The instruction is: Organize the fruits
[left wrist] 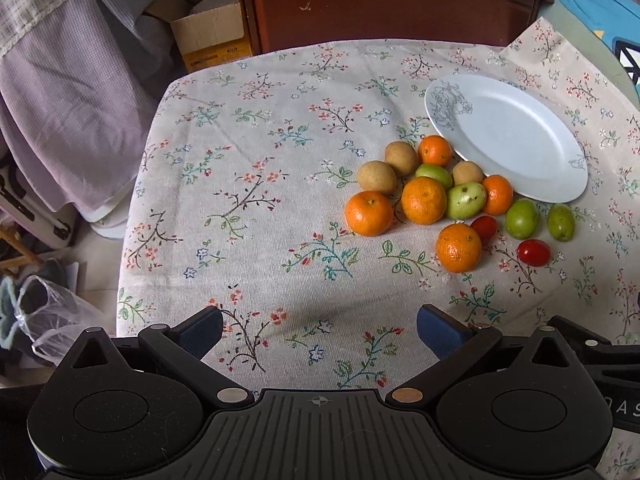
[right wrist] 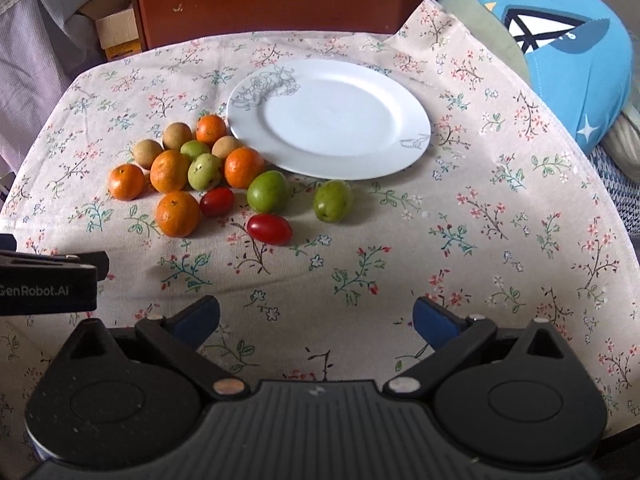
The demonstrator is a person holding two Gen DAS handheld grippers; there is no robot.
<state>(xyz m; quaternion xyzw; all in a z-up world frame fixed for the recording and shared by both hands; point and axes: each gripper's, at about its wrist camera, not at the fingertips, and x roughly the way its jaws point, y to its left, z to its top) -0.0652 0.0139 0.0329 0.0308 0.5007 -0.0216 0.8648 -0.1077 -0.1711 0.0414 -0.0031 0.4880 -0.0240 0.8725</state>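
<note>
Big floral-cloth bench (right wrist: 460,240) with a bare white ceramic plate (right wrist: 384,120) and mixed small round fruits (right wrist: 200,176) piled beside its near-left rim. Probably light, rolly, tomatoes squishy, so grab across the middle gently. Left tool (left wrist: 320,330) and right tool (right wrist: 316,320) both spread wide, holding nothing.

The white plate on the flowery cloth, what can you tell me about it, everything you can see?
The white plate is round, glossy, ceramic-looking, with a broad rim and a shallow centre. A grey sketch-like line drawing marks the rim at its far left, a smaller one at its near right. It lies flat on the floral tablecloth, nothing on it. The pile of fruit crowds its near-left edge, where an orange looks to touch the rim.
</note>
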